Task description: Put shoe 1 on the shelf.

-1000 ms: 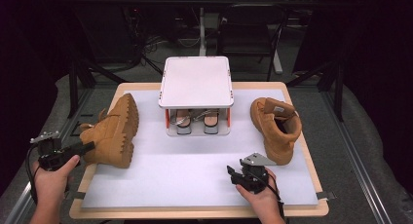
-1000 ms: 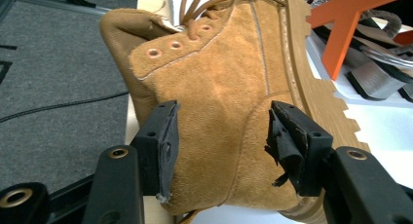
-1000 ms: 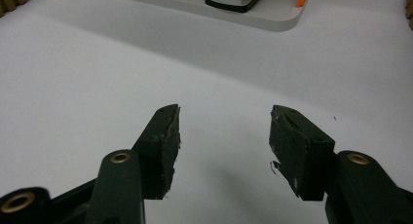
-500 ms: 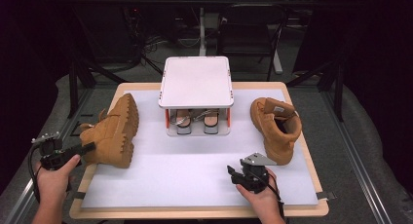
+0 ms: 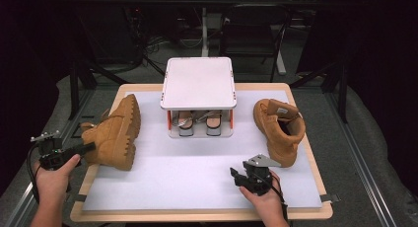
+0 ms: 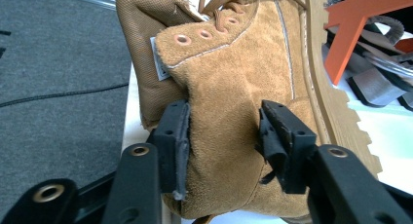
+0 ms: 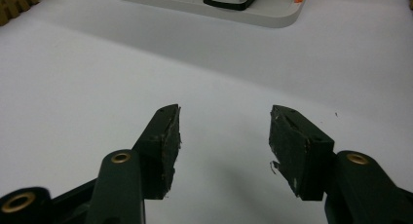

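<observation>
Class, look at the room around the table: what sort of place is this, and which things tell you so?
Probably a lab or studio set up for recording, not a home. A work table with a white mat stands alone on grey carpet, dark curtains hang around it, and cables and stands crowd the floor behind.

Tan suede boot [image 6: 234,87], copper eyelets; second tan boot [image 5: 278,128]; white rack [image 5: 198,84], orange posts; black claws.

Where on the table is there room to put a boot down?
The white mat is bare in front of the shoe rack, between the left boot and right boot. The rack's top is bare; underneath is crowded.
</observation>
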Demonstrator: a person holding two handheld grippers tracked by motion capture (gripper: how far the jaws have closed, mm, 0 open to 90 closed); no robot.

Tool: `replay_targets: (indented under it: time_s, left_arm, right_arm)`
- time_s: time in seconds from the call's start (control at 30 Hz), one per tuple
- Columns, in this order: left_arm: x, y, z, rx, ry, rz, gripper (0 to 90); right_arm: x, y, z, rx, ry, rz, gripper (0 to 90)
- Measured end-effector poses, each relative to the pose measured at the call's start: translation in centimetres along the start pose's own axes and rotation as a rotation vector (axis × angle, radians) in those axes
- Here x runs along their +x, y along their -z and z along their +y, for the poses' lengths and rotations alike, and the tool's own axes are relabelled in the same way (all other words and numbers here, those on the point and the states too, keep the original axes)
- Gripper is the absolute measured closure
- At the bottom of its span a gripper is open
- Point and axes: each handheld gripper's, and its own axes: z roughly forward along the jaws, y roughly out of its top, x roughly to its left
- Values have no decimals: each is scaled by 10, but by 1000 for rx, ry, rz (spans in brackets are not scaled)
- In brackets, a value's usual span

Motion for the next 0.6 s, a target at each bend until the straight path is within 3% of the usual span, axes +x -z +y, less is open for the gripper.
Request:
replay_targets:
  time_s: [0.33, 0.6]
  left_arm:
    - [-19, 7, 10, -19, -53, -15, 631]
    - [-35, 6, 19, -28, -75, -67, 658]
  right_arm:
    - [-1, 0, 0, 4, -10, 8, 447]
    - [-2, 1, 0, 3, -16, 15, 447]
